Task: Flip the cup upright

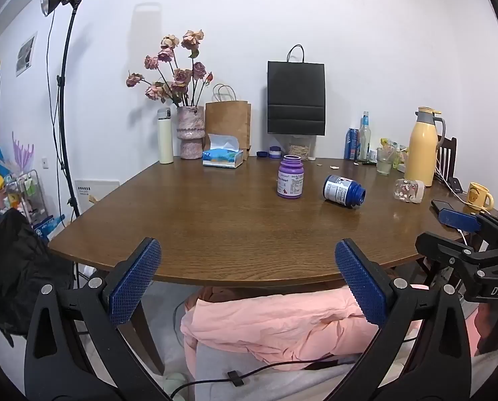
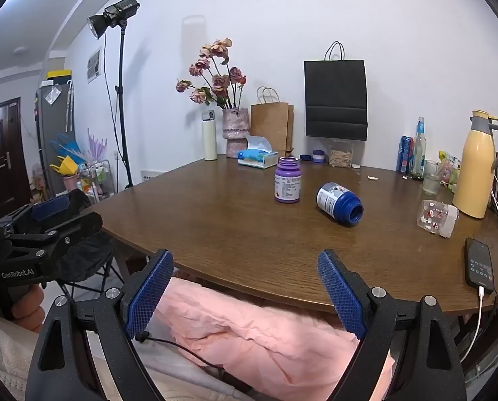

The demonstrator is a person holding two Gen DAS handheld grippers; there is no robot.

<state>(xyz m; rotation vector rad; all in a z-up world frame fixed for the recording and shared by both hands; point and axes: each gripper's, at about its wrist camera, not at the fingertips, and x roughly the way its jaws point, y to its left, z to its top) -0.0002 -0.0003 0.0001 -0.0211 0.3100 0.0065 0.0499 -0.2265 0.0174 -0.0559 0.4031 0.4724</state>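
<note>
Jaws wide at table (image 1: 215, 234) edge; blue bottle (image 1: 343, 190) lies well apart.

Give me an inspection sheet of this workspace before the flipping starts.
Surface: brown wooden table, middle mostly bare.
Job's things: blue bottle on its side, mouth open; purple bottle upright; clear bottle on its side.
Clutter: tissue box, vase, yellow jug, phone, paper bags at the wall.
Grippers: left claw open, empty; right claw open, empty; both short of the table edge.
Cables: white cable plugged into the phone.
Surroundings: studio lamp on a stand, pink cloth below.
</note>
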